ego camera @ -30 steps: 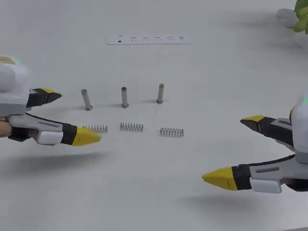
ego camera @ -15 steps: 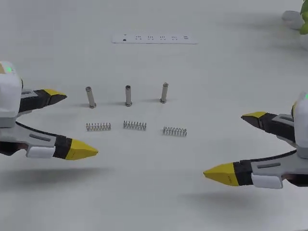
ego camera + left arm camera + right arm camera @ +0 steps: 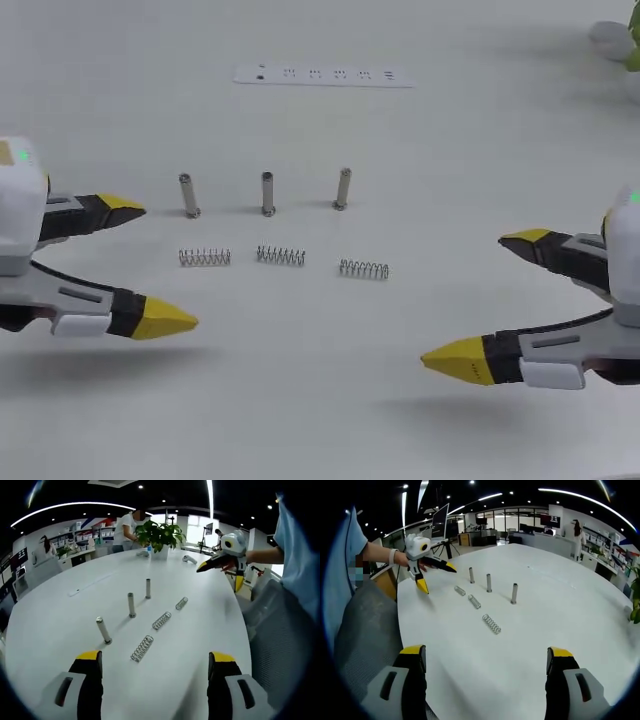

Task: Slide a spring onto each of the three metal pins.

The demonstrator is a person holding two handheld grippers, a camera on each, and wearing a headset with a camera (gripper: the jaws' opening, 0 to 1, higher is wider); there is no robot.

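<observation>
Jaws spread wide and empty on the left gripper (image 3: 171,266) and the right gripper (image 3: 460,299), over the white table (image 3: 320,410)
The first spring (image 3: 204,258) lies flat just ahead of the left gripper's tips, with the first pin (image 3: 188,195) upright beside it. The third spring (image 3: 363,269) lies ahead of the right gripper, near its tips but apart, with the third pin (image 3: 343,189) standing behind it. The middle spring (image 3: 280,256) and middle pin (image 3: 267,193) sit between the two claws, and all three pins are bare
</observation>
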